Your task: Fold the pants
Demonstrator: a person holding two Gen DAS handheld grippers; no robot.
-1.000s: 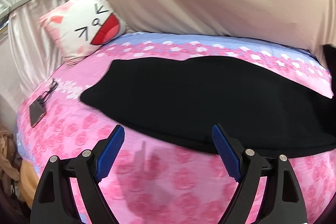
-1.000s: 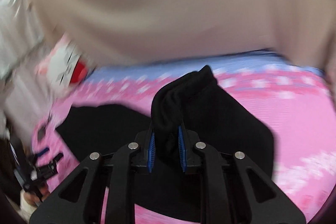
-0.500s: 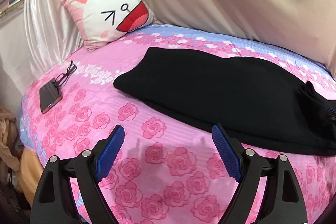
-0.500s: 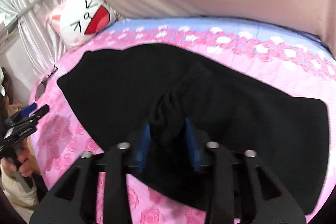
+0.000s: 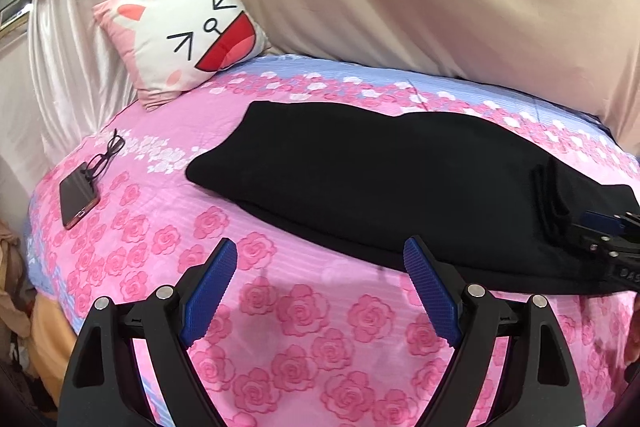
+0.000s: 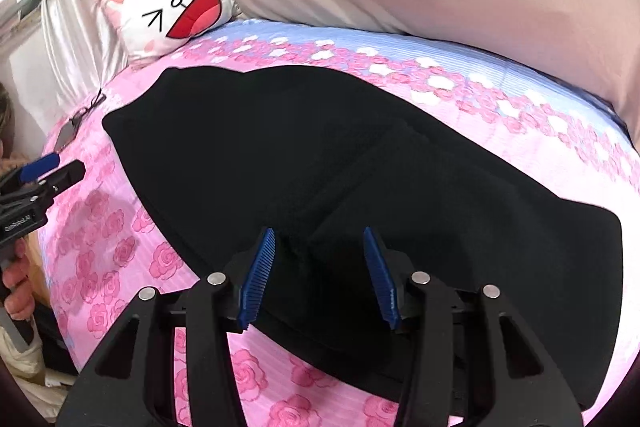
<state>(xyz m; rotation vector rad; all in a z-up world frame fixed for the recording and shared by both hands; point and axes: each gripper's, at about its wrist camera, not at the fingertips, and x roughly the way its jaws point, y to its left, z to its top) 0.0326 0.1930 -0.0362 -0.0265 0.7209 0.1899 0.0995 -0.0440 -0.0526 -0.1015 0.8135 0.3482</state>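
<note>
Black fabric pants (image 5: 384, 187) lie flat, long axis along the pink rose-print bed (image 5: 280, 327), one end toward the cat-face pillow (image 5: 188, 31). Left gripper (image 5: 320, 291) gapes wide over the bed's near edge. Right gripper (image 6: 320, 275) has fingers apart, astride a raised fold.

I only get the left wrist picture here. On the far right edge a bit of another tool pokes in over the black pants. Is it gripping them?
Observer: No. In the right wrist view the right gripper has its jaws apart, over a raised fold of the black pants without pinching it.
Operator: And my own tool, from outside?
Observer: The right wrist view shows the left gripper at its left edge, above the pink bedsheet, apart from the pants.
Operator: Who holds it?
Observer: A bare hand grips its handle just below.
Operator: Does the cloth end beyond my right edge?
Observer: Yes, the pants end in a straight edge on the sheet at the right.
</note>
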